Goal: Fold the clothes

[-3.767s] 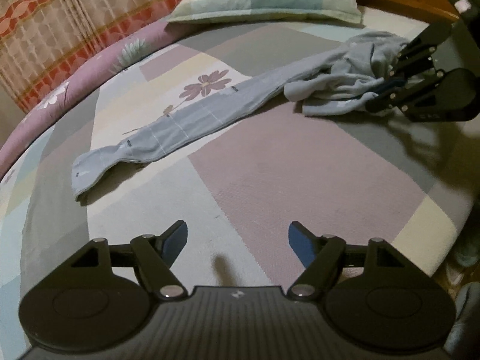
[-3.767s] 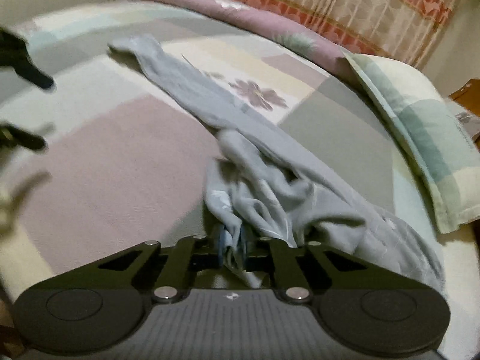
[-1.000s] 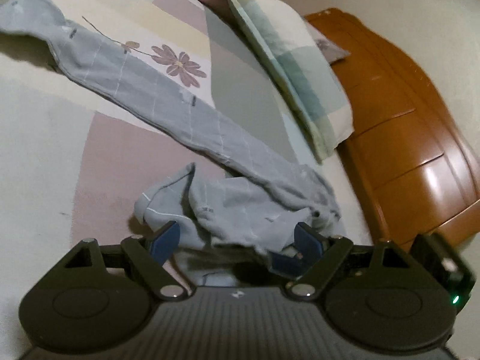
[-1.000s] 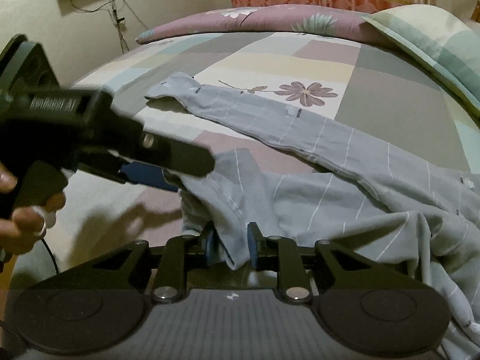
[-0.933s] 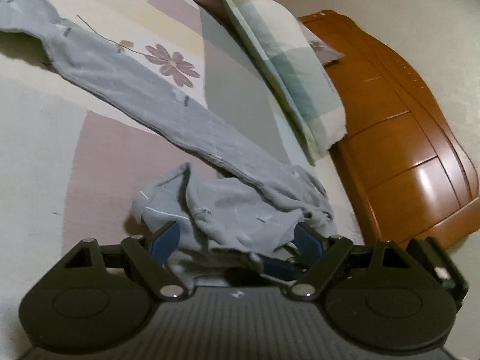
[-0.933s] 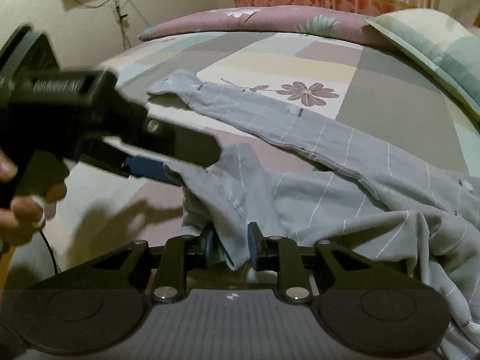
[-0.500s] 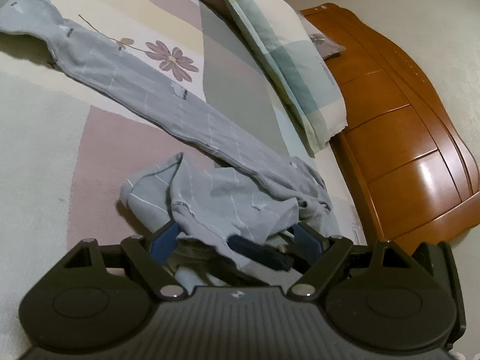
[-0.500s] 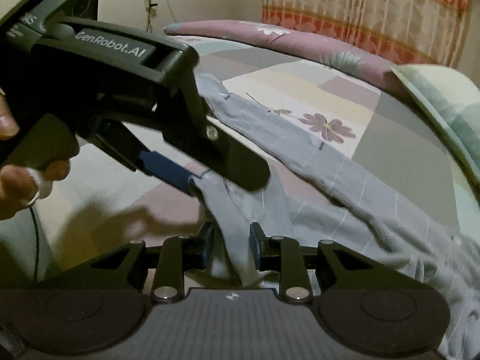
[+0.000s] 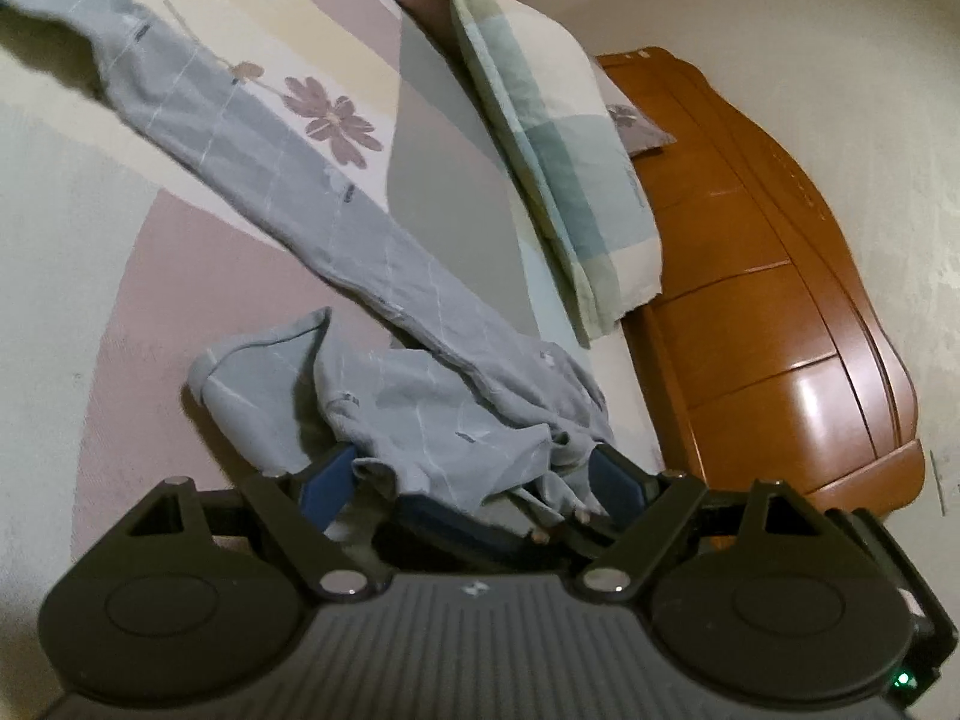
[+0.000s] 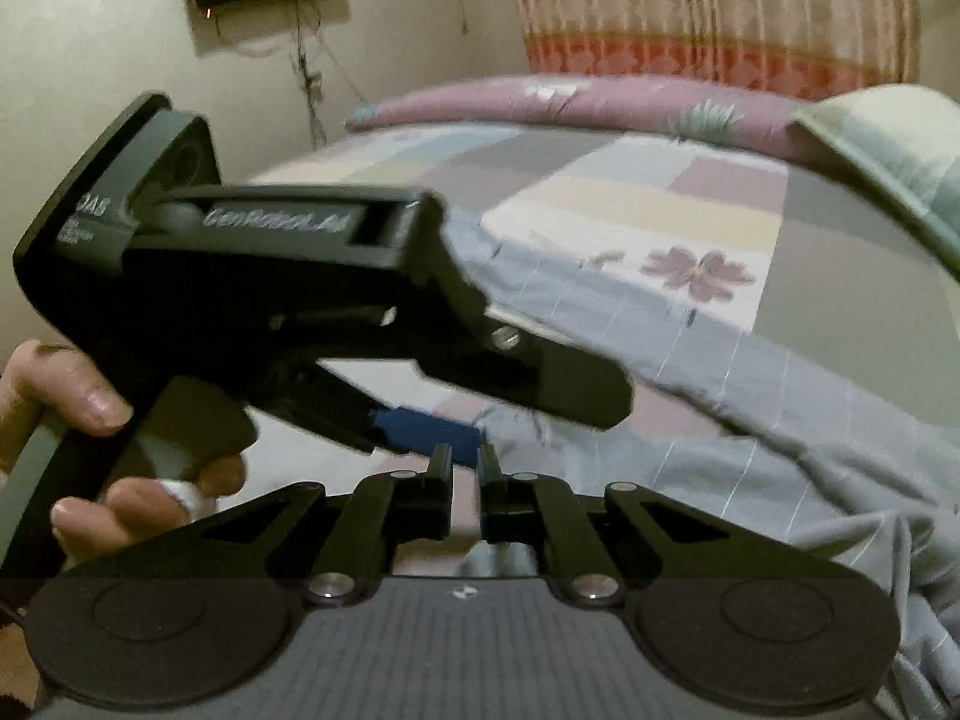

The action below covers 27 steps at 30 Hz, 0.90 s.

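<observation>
bed: patchwork quilt point(image 9: 450, 204), pillow point(image 9: 558, 168) (wooden headboard point(image 9: 780, 324)) | left fingers point(image 9: 324, 480) spread around garment point(image 9: 420, 408) | right fingers point(image 10: 441, 480) closing, empty

Black tool point(image 10: 465, 468), blue pads point(image 9: 327, 483)

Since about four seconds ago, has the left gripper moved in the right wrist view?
Yes. The left gripper has come rightward from the picture's left edge to the grey garment, closer to the flower print on the sheet.
</observation>
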Each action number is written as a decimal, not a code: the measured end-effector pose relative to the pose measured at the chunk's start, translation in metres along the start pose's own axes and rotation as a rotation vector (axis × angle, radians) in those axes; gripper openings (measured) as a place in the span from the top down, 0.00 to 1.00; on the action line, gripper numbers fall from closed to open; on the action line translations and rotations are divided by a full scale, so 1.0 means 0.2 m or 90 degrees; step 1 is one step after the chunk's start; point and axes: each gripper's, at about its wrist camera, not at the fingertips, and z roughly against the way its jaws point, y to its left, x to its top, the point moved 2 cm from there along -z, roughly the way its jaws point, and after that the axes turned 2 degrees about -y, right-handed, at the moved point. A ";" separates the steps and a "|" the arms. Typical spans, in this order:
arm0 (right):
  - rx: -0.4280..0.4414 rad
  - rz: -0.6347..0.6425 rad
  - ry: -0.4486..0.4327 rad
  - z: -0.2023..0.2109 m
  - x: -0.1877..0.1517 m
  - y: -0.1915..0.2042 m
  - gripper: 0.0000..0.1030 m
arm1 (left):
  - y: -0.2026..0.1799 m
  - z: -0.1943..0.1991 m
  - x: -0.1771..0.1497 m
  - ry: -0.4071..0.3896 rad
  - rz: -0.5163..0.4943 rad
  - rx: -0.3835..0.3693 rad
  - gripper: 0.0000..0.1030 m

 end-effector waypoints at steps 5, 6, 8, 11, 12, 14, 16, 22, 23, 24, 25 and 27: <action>-0.014 0.011 0.017 0.07 -0.07 -0.01 0.84 | 0.09 -0.07 -0.02 0.001 0.035 0.000 0.19; -0.022 0.009 0.020 0.08 -0.08 -0.03 0.83 | 0.10 -0.08 -0.02 -0.001 0.039 -0.002 0.19; -0.038 0.001 0.029 0.11 -0.11 -0.05 0.82 | 0.11 -0.10 -0.03 -0.015 0.038 0.008 0.21; -0.065 -0.015 0.042 0.14 -0.16 -0.11 0.81 | 0.12 -0.12 -0.03 -0.038 0.029 0.029 0.40; -0.076 -0.022 0.047 0.15 -0.19 -0.12 0.81 | 0.12 -0.12 -0.03 -0.042 0.020 0.039 0.54; -0.092 -0.033 0.054 0.17 -0.23 -0.13 0.79 | 0.10 -0.11 -0.04 -0.046 -0.009 0.067 0.80; -0.102 -0.047 0.057 0.20 -0.27 -0.15 0.78 | 0.07 -0.09 -0.04 -0.047 -0.047 0.106 0.94; -0.132 -0.078 0.057 0.26 -0.33 -0.22 0.77 | 0.03 0.10 0.04 -0.046 -0.134 0.148 0.95; -0.137 -0.080 0.057 0.27 -0.33 -0.23 0.76 | 0.03 0.13 0.05 -0.043 -0.149 0.159 0.95; -0.142 -0.082 0.057 0.28 -0.33 -0.24 0.76 | 0.03 0.17 0.07 -0.040 -0.163 0.174 0.95; -0.148 -0.084 0.058 0.29 -0.34 -0.25 0.76 | 0.04 0.22 0.10 -0.041 -0.178 0.195 0.95; -0.158 -0.090 0.056 0.31 -0.35 -0.27 0.75 | 0.06 0.32 0.15 -0.048 -0.201 0.238 0.95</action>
